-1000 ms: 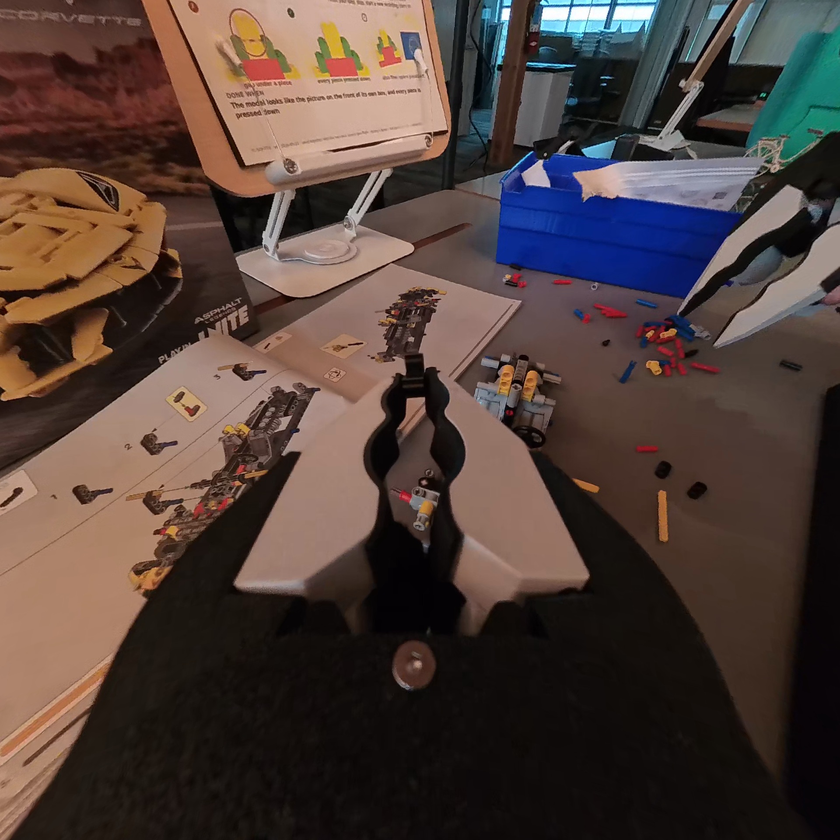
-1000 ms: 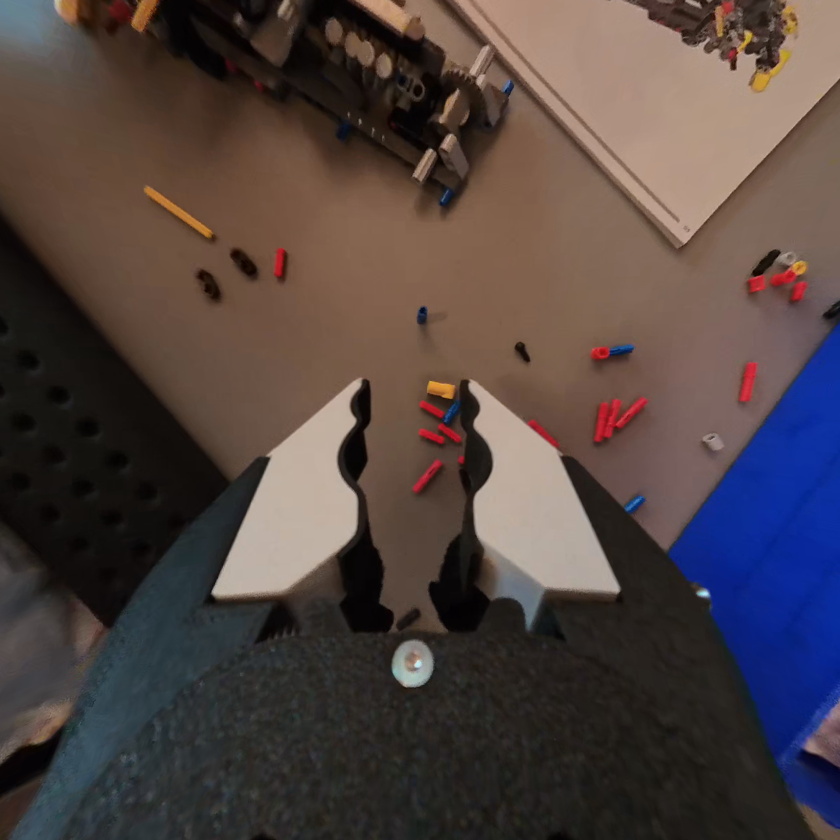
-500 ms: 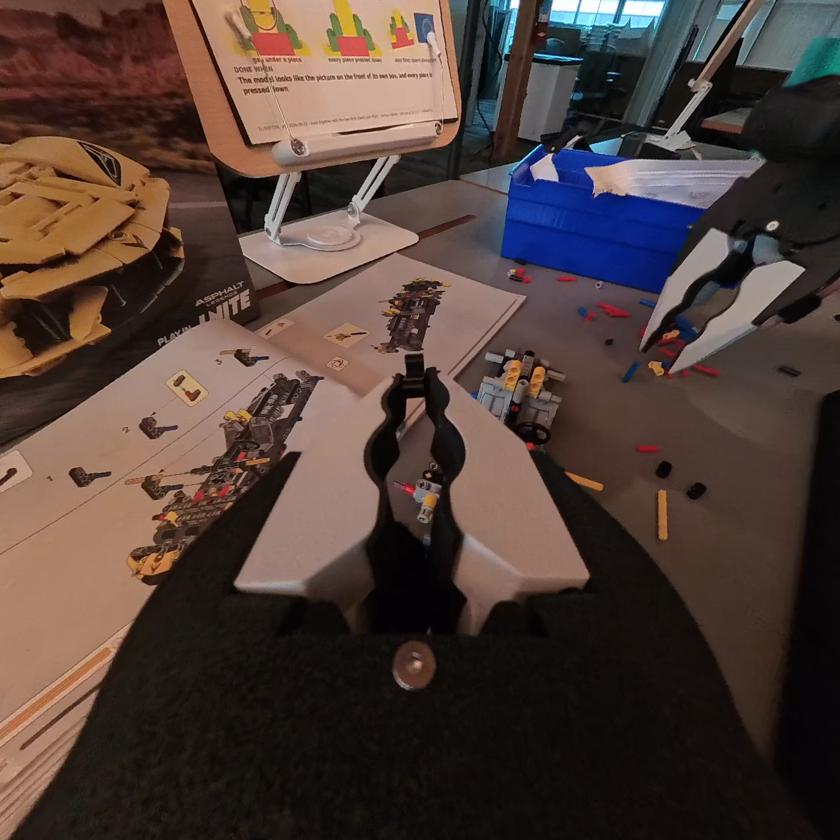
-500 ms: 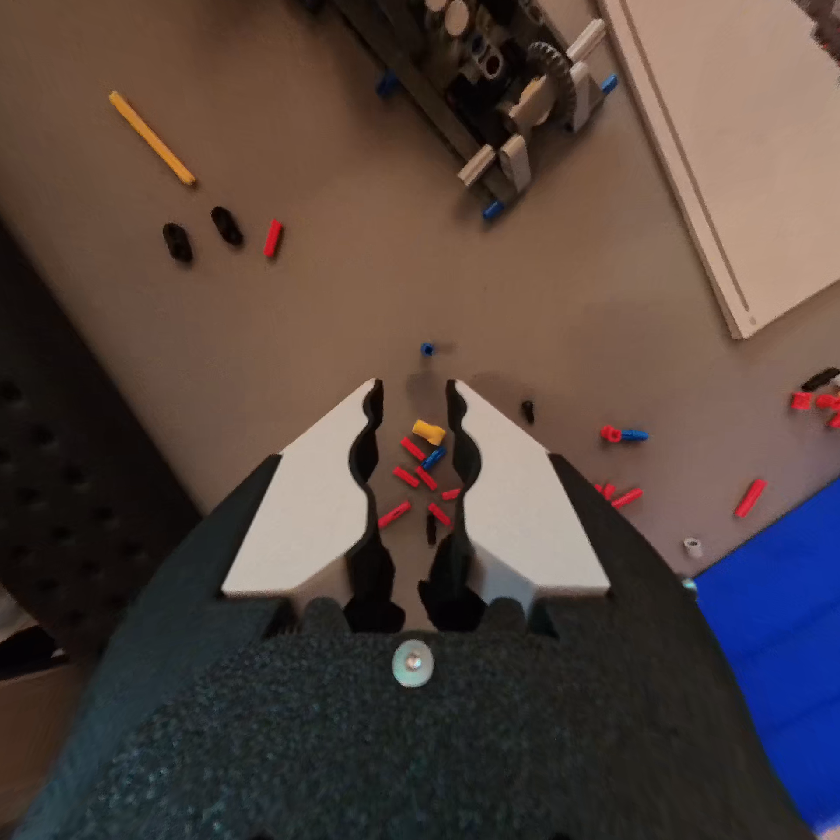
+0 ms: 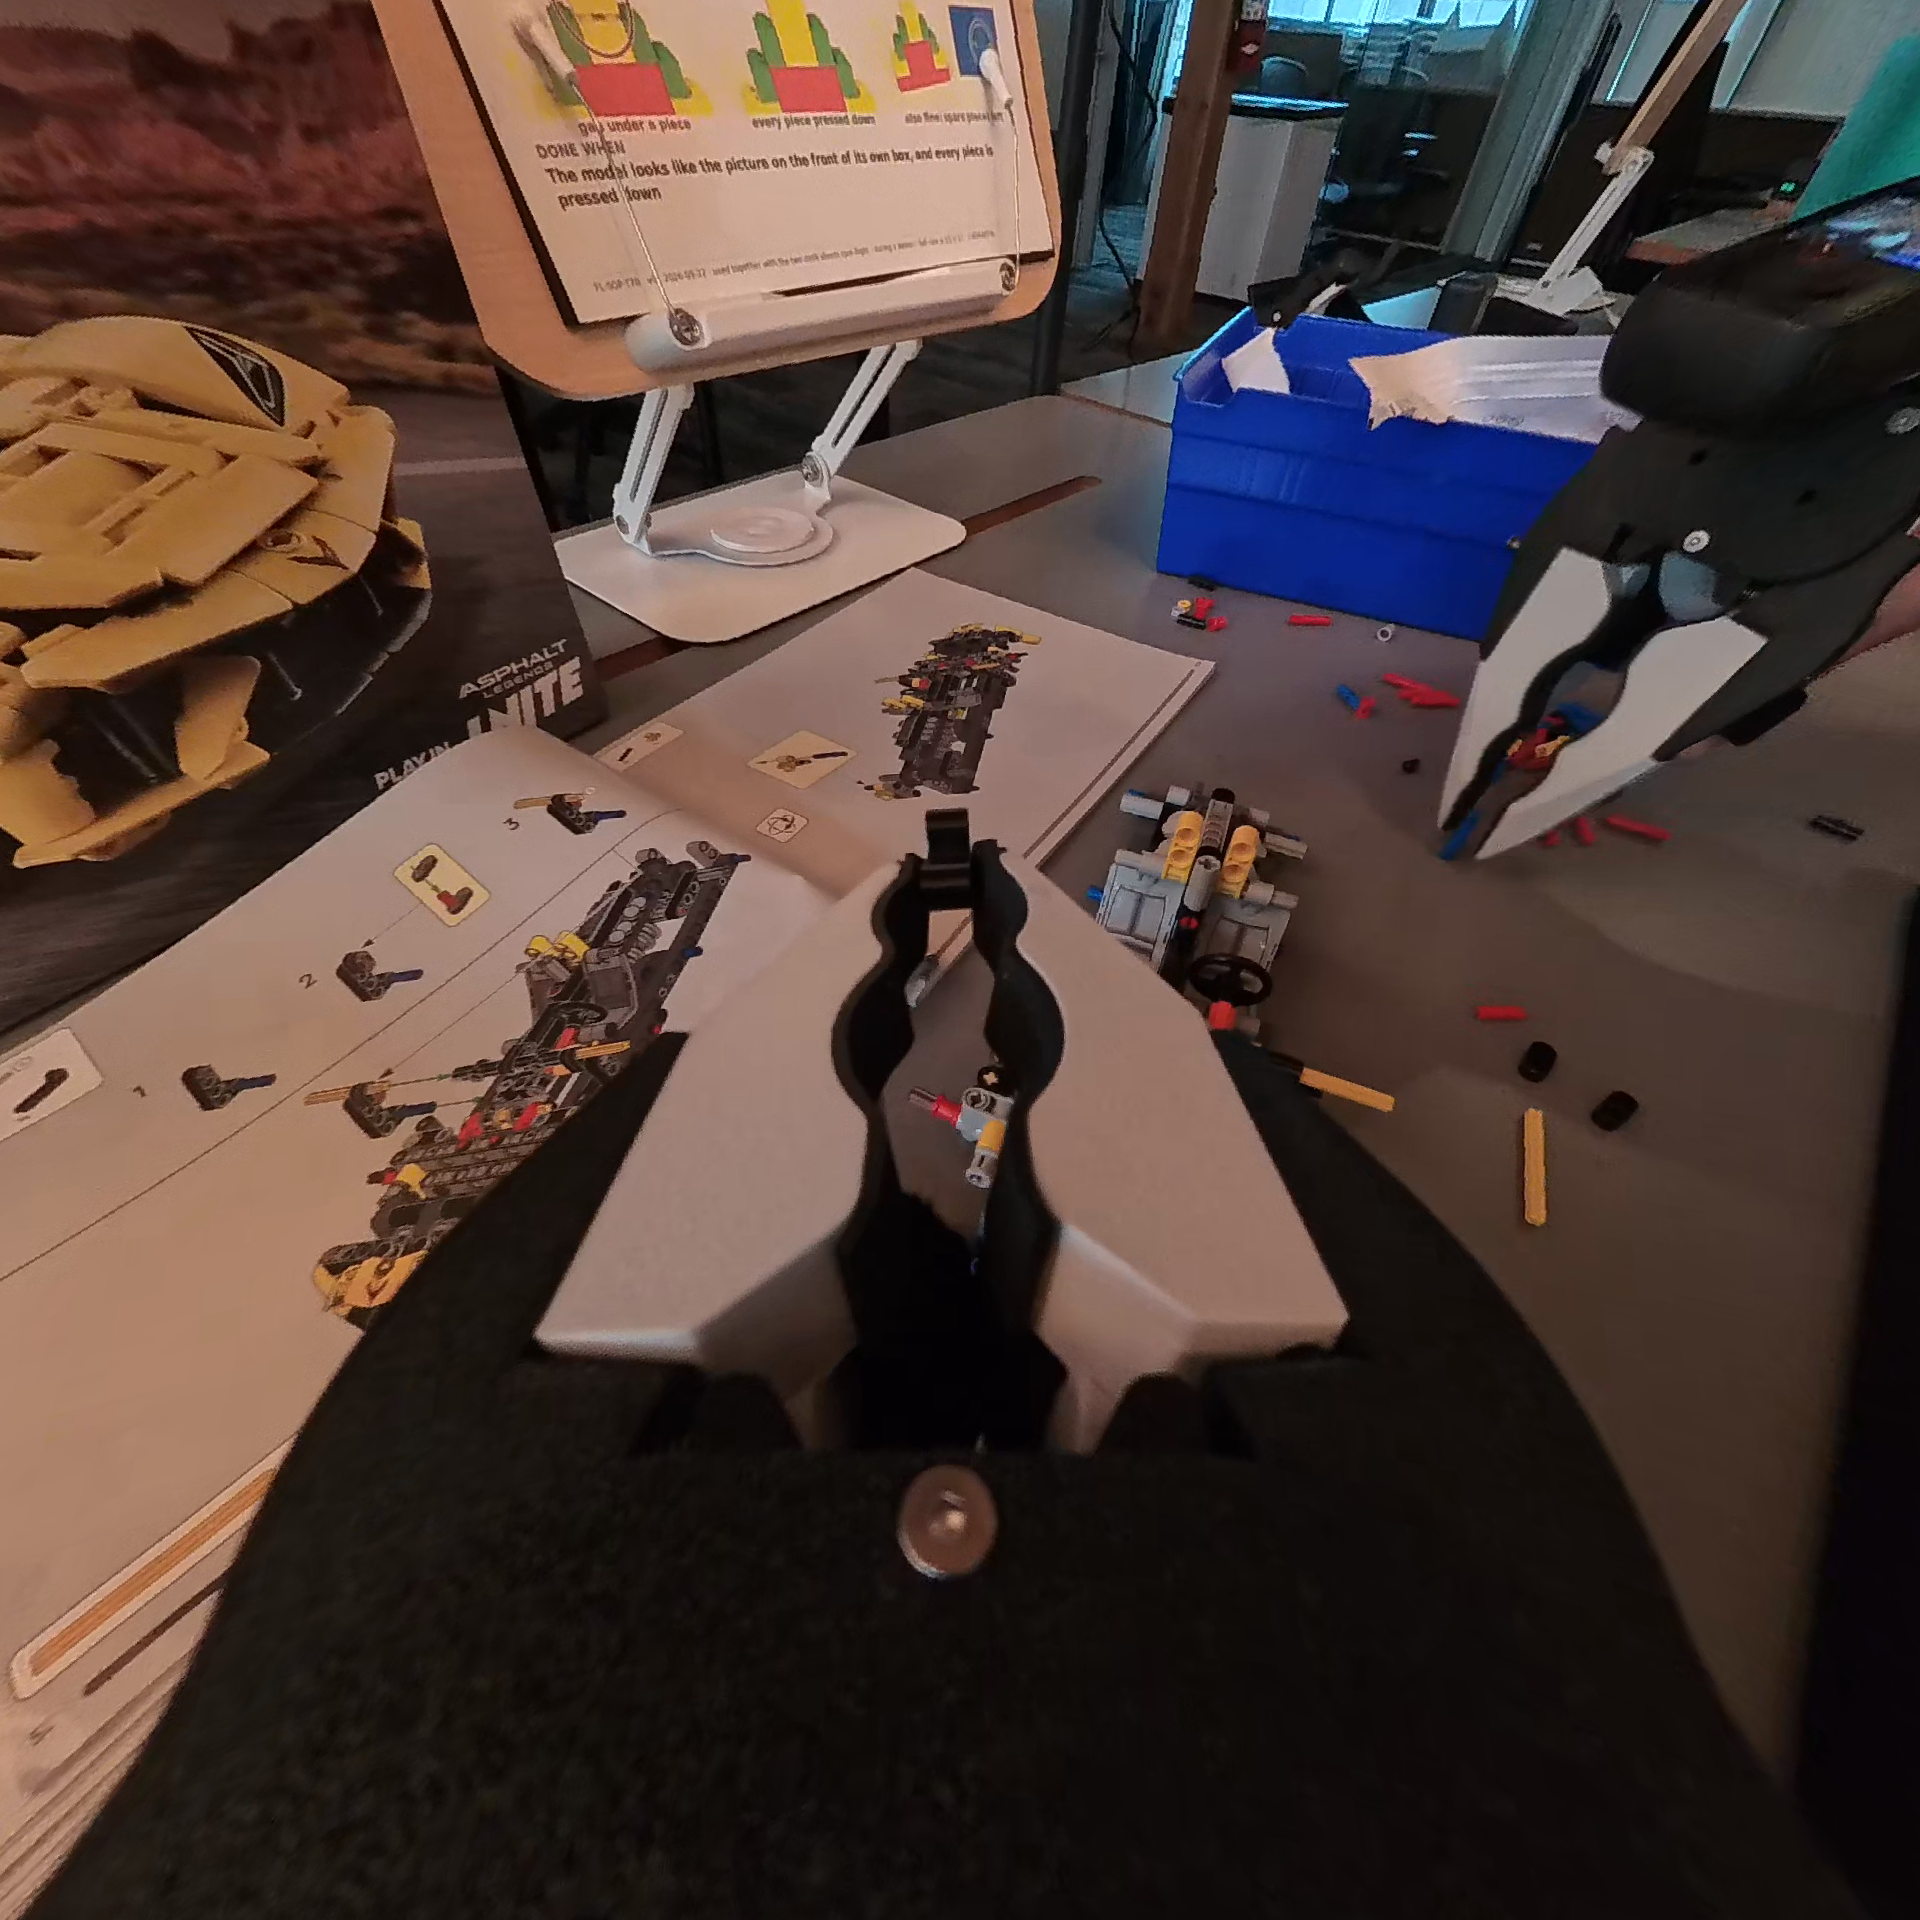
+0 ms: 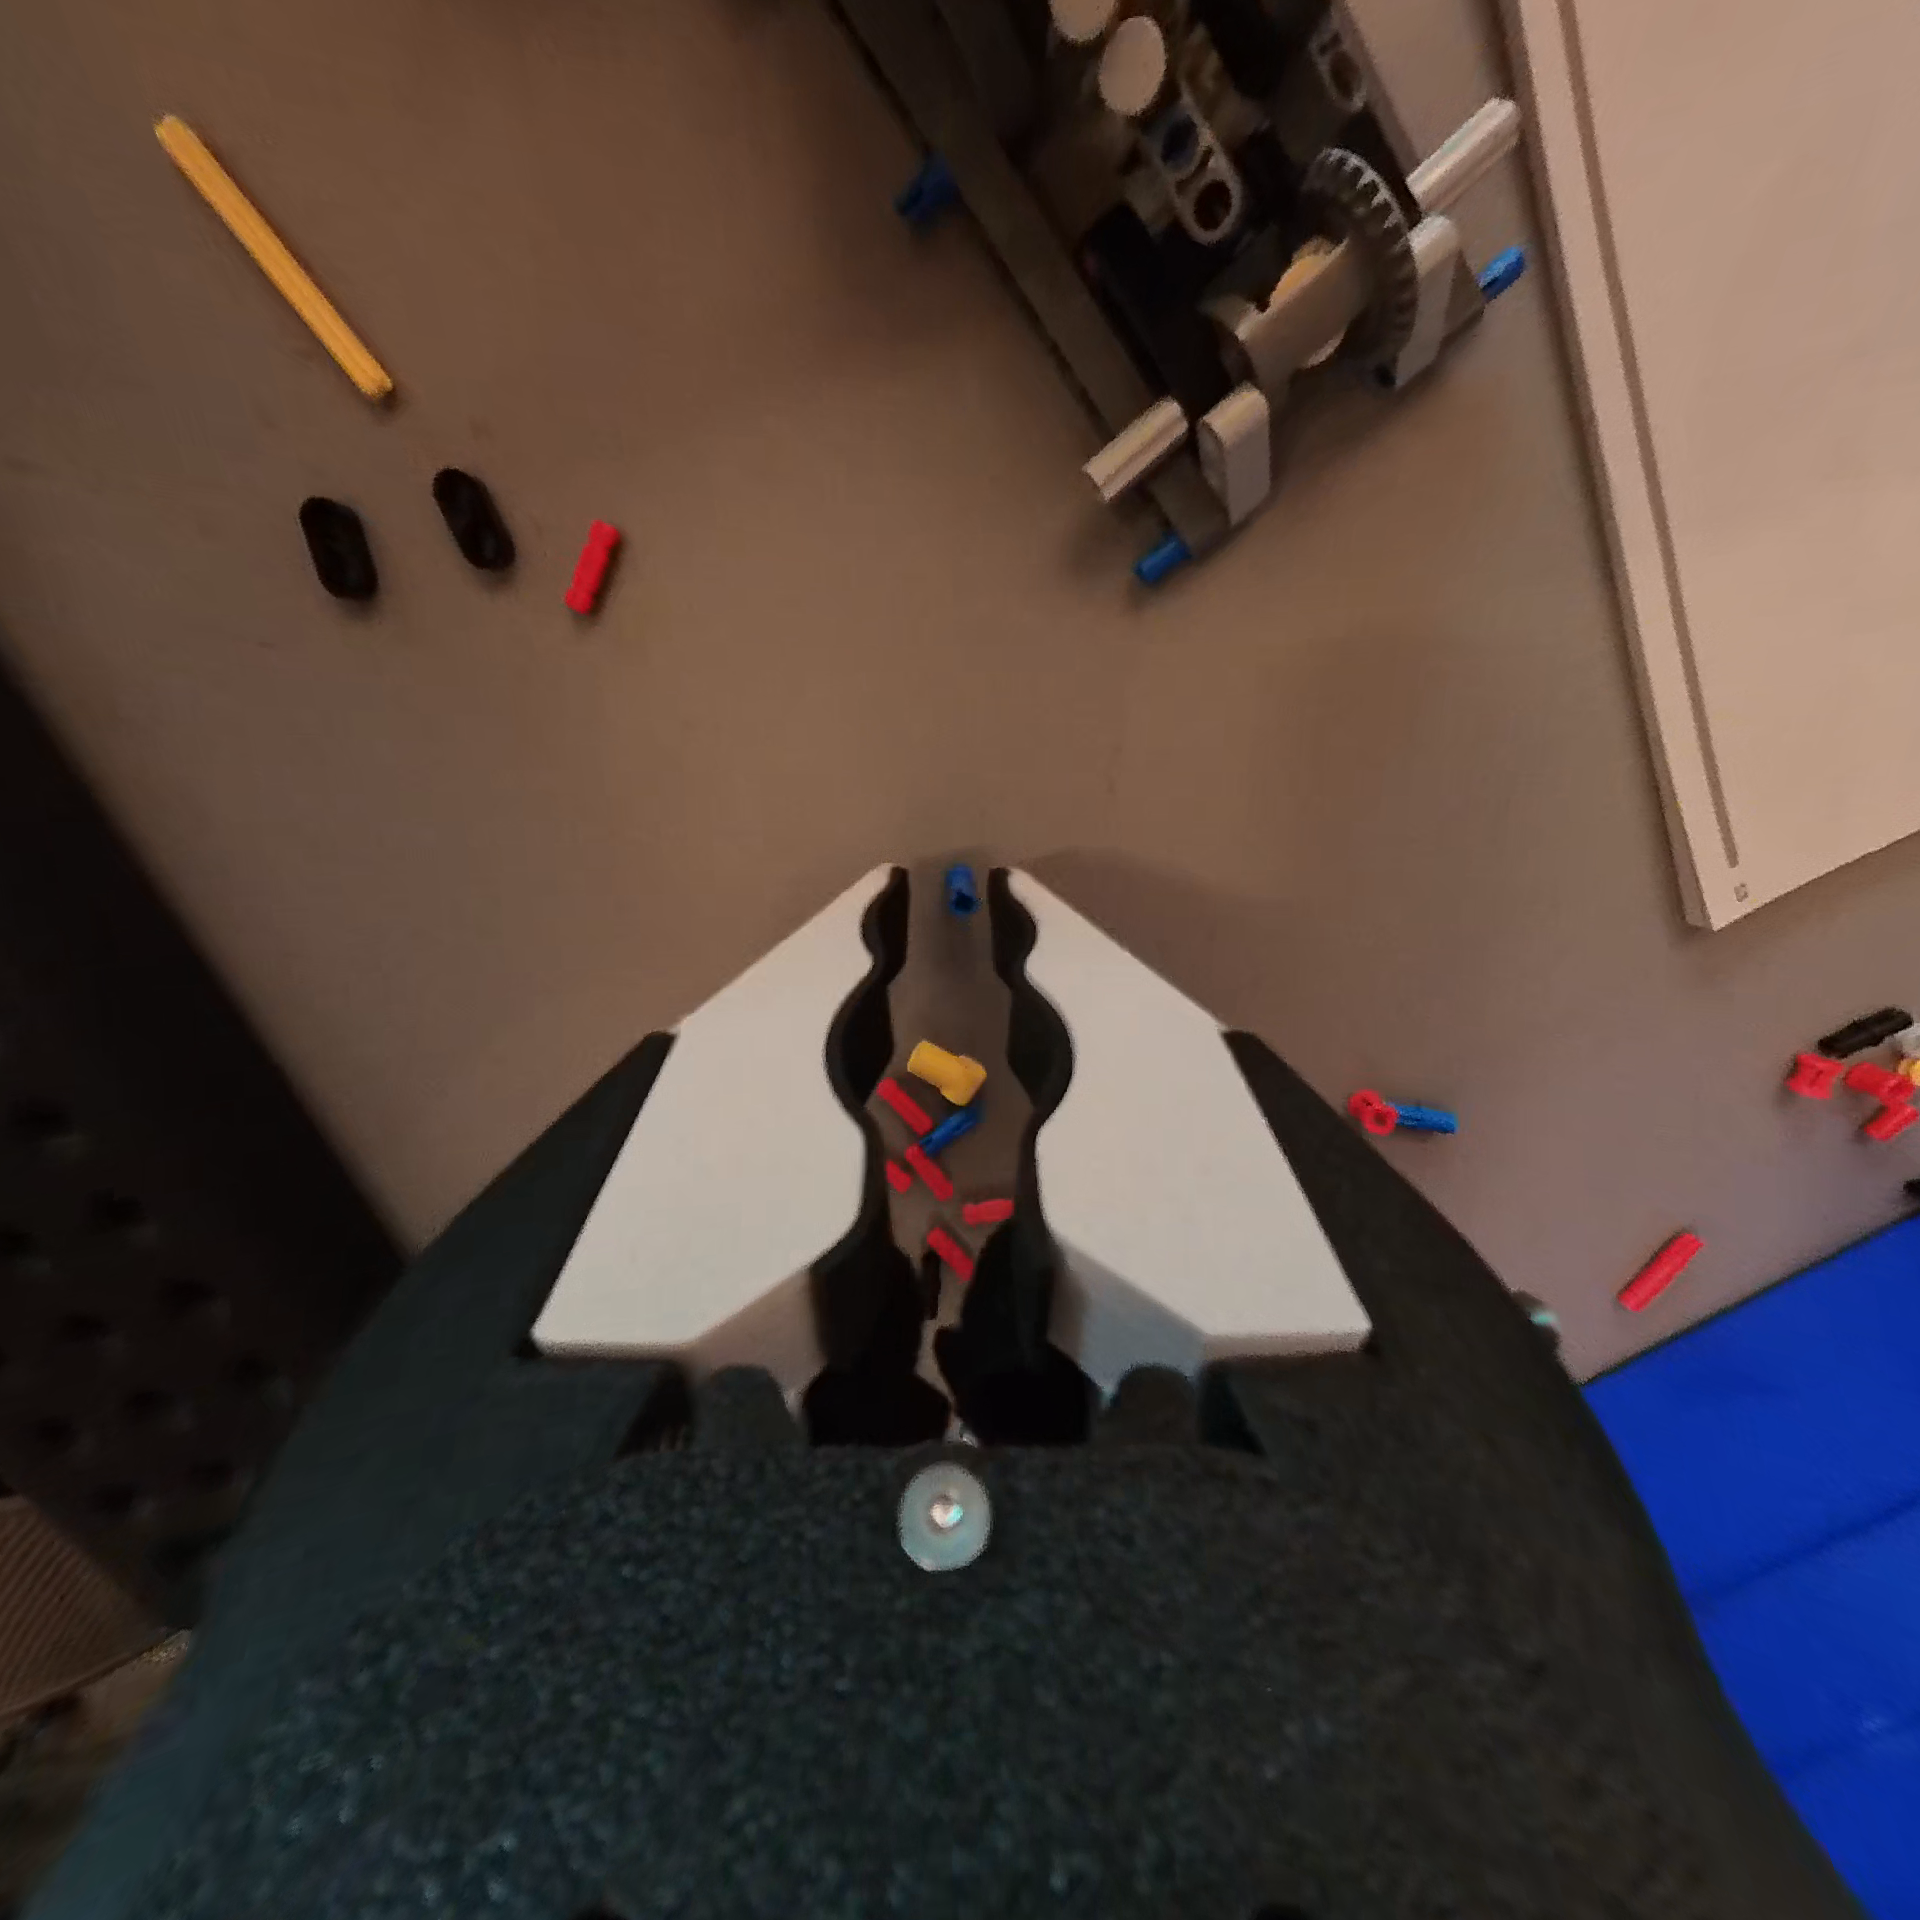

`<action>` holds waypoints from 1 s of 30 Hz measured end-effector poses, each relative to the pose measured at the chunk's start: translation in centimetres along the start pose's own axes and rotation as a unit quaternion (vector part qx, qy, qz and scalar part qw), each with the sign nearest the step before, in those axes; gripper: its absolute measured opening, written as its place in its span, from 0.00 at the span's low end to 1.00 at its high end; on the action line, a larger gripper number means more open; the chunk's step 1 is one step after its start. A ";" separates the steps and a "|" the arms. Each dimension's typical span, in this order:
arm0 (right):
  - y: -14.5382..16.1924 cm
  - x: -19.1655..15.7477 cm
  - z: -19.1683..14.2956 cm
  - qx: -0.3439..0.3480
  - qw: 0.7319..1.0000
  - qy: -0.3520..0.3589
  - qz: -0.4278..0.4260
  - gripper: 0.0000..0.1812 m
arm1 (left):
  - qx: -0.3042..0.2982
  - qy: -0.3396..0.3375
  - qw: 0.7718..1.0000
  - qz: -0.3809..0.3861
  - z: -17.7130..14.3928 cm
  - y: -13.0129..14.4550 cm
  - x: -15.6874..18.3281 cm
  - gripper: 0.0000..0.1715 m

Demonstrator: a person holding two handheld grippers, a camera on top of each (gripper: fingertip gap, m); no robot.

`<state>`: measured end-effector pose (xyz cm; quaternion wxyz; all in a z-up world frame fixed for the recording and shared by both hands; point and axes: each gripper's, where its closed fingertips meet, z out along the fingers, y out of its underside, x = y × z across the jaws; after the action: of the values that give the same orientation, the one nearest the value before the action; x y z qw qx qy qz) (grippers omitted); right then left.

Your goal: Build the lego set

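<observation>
My left gripper point(image 5: 948, 878) is shut on a small black piece point(image 5: 948, 840), held above the open instruction booklet point(image 5: 416, 987). The partly built grey and black chassis point(image 5: 1195, 899) lies just right of it. A small grey, yellow and red subassembly point(image 5: 977, 1117) shows between the fingers, on the table. My right gripper point(image 6: 948, 883) is low over loose pins, jaws narrowly apart, with a blue pin point(image 6: 958, 890) lying between its tips. A yellow piece point(image 6: 945, 1070) and red pins point(image 6: 904, 1107) lie under it. It also shows in the left wrist view point(image 5: 1475, 831).
A blue bin point(image 5: 1351, 520) stands at the back right, a document stand point(image 5: 769, 208) and the set's box point(image 5: 208, 520) at the back left. A yellow axle point(image 6: 275, 260), two black pieces point(image 6: 338, 545) and a red pin point(image 6: 592, 566) lie left of the chassis end point(image 6: 1278, 260). A black perforated mat point(image 6: 104, 1143) borders the table. Across from one pair of fingers to the other is roughly 25 cm.
My right gripper has come down toward the table over the pile of pins and narrowed its jaws; the blue pin now lies between its tips. My left gripper has barely moved.
</observation>
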<state>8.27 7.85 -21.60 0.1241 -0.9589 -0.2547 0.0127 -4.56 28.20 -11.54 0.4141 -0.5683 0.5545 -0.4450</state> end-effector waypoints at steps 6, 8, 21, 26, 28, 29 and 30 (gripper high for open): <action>-0.1 0.2 0.1 0.001 1.000 0.004 -0.004 0.05 | 0.001 0.000 1.000 -0.001 0.0 0.0 -0.1 0.03; 0.1 0.2 0.2 -0.003 1.000 0.004 -0.004 0.05 | 0.000 0.001 1.000 -0.001 0.0 0.0 0.0 0.03; 0.2 0.3 0.4 0.001 1.000 0.005 0.008 0.02 | 0.004 0.009 1.000 -0.011 0.0 -0.1 0.2 0.03; -0.1 0.1 0.5 0.013 1.000 0.014 0.021 0.02 | 0.020 0.034 0.998 -0.053 -0.2 -0.6 0.4 0.03; -0.1 0.1 0.5 0.014 0.999 0.015 0.026 0.02 | 0.023 0.041 0.997 -0.067 -0.2 -0.6 0.4 0.03; -0.1 0.1 0.5 0.014 0.999 0.015 0.030 0.02 | 0.025 0.043 0.996 -0.072 -0.2 -0.7 0.4 0.03; -0.1 0.2 0.5 0.012 0.999 0.018 0.030 0.02 | 0.028 0.047 0.996 -0.077 -0.2 -0.8 0.5 0.03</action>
<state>8.36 8.09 -22.04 0.1393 -0.9647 -0.2237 0.0023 -4.60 27.78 -10.70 0.3675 -0.5765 0.5151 -0.5170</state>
